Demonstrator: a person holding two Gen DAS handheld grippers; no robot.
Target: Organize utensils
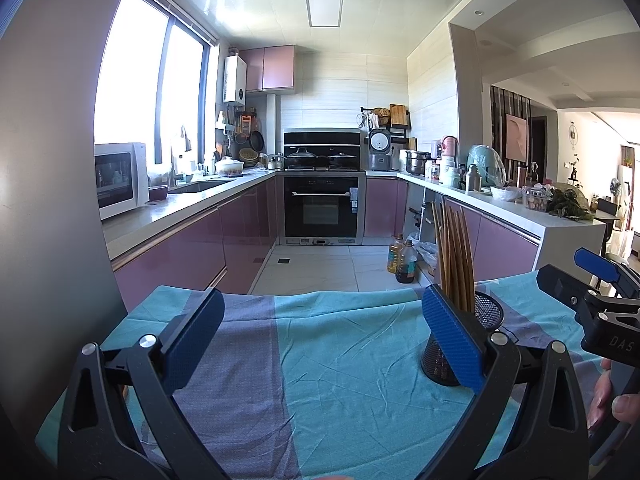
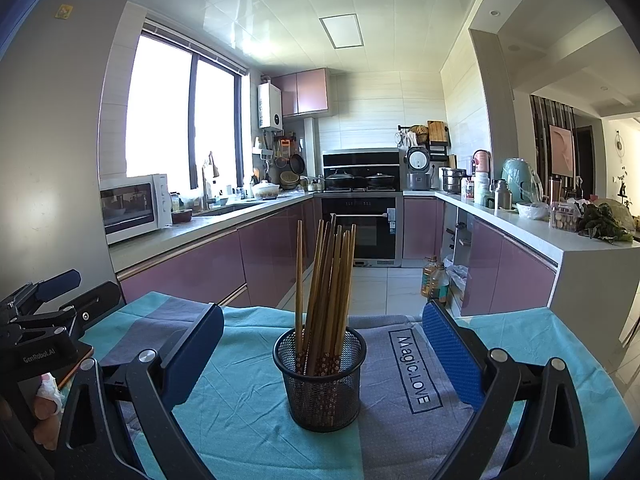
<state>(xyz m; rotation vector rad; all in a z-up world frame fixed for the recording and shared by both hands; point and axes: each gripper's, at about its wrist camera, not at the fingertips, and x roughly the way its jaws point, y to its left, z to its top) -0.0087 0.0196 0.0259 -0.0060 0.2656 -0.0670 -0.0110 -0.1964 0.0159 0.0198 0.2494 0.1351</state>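
A wrinkled teal and grey cloth (image 2: pixel 248 408) covered the table. On the cloth stood a round black wire-mesh cup (image 2: pixel 320 376), full of long brown wooden chopsticks (image 2: pixel 326 280) standing up. The right gripper (image 2: pixel 322 354) was wide open around the cup, not touching. The left gripper (image 1: pixel 320 340) was wide open, empty, beside the cup.

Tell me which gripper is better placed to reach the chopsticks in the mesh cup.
Probably the right gripper: the chopsticks and mesh cup sit centred between its open fingers. For the left gripper, the cup stands off-centre behind its right finger.
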